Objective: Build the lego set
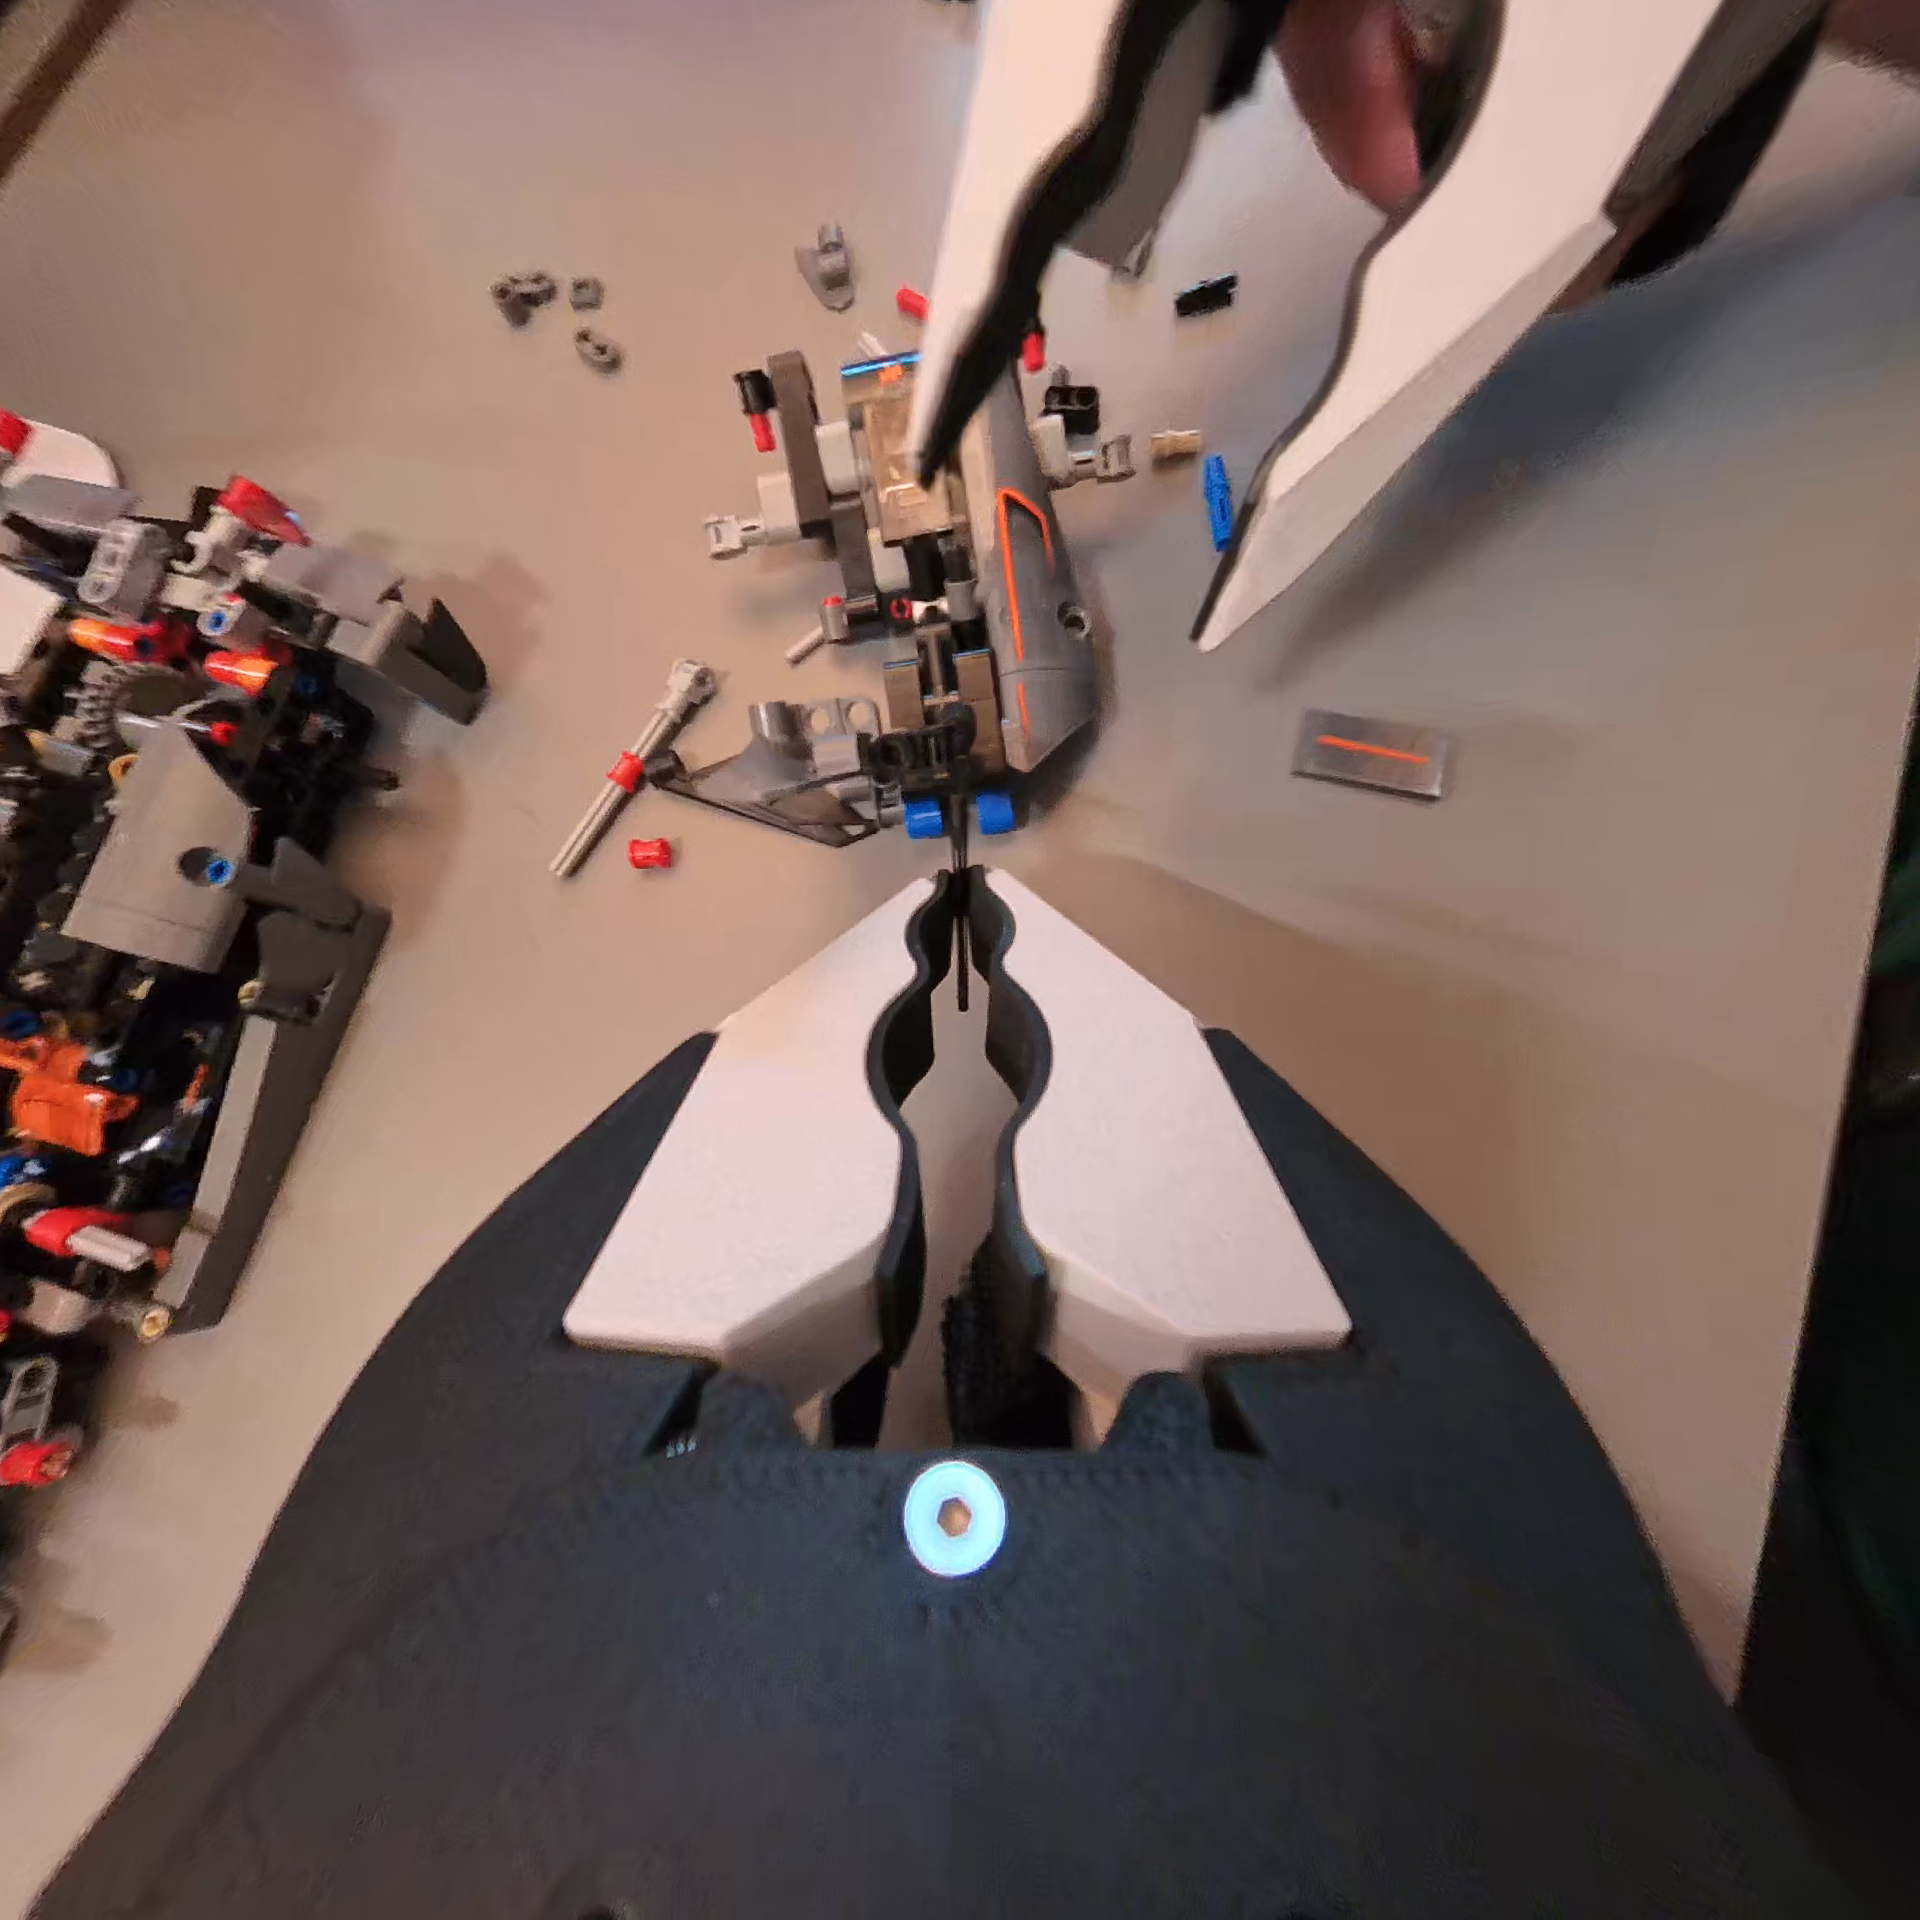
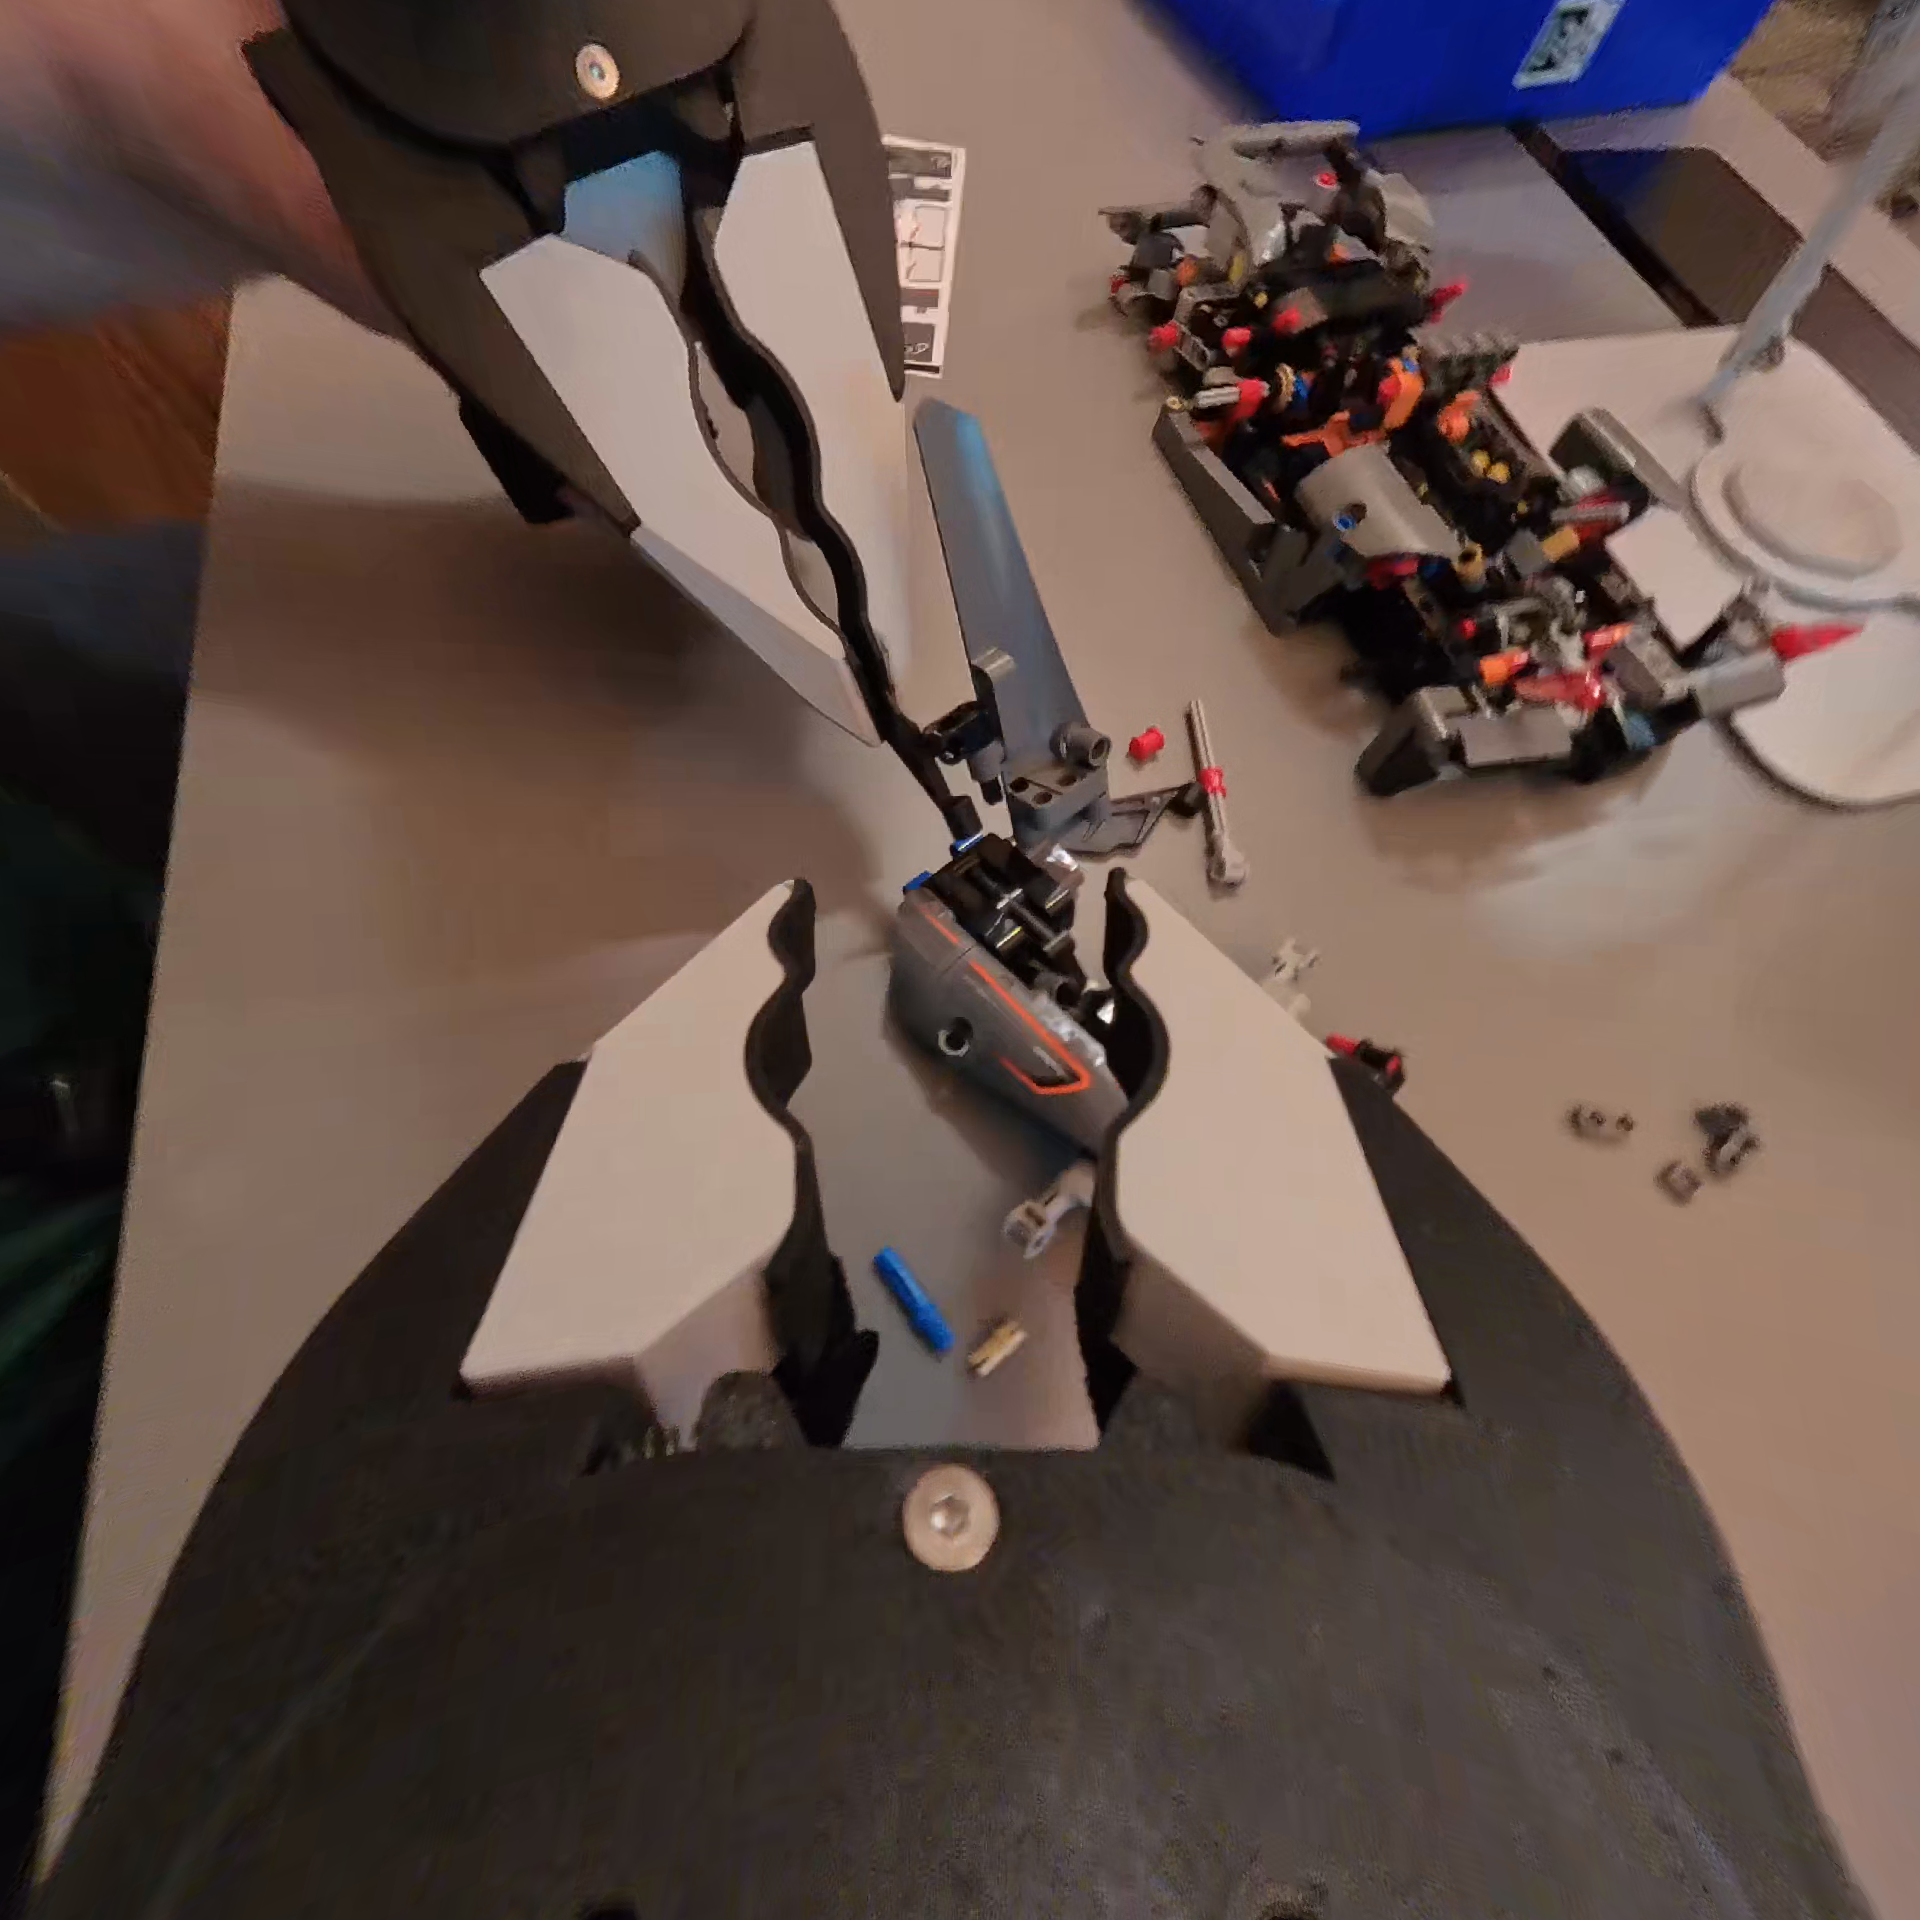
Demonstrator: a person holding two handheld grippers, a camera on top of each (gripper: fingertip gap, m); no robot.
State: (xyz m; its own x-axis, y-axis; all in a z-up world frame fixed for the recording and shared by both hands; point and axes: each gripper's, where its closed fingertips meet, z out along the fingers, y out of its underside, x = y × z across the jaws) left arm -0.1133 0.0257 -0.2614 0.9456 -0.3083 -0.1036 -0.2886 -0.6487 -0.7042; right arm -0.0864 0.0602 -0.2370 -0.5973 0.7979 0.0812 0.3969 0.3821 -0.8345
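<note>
Left gripper clamping black axle.

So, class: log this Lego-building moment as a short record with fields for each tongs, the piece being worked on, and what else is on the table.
left tongs: shut on thin black axle, its far end at the sub-assembly
right tongs: open, straddling the sub-assembly
sub-assembly: grey panel with orange stripe, on the table
car chassis: partly built, set apart
loose parts: blue pin, red bush

The large car build runs off the left wrist view's edge.
</note>
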